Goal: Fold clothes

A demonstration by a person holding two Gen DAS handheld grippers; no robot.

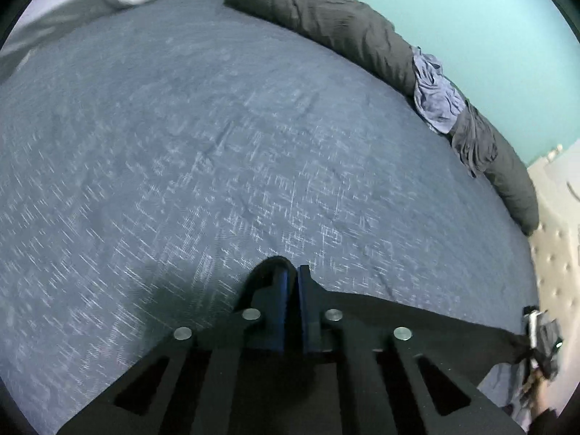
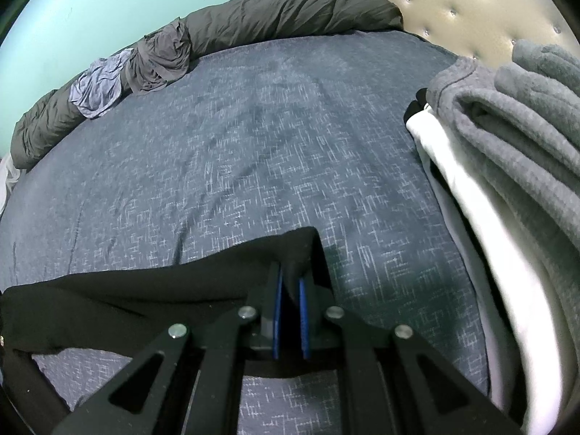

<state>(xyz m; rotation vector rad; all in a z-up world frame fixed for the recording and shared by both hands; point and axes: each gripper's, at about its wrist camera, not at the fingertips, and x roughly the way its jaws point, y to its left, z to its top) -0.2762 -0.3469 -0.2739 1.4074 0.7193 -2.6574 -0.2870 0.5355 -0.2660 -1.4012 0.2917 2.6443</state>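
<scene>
At the left, the left gripper (image 1: 293, 272) has its jaws pressed together on one corner of a black garment (image 1: 417, 322), whose edge stretches rightward across the blue patterned bedspread (image 1: 217, 145). At the far end, the right gripper (image 2: 290, 282) is clamped on the garment's other corner. Right of it lies a stack of folded grey and white clothes (image 2: 507, 181).
</scene>
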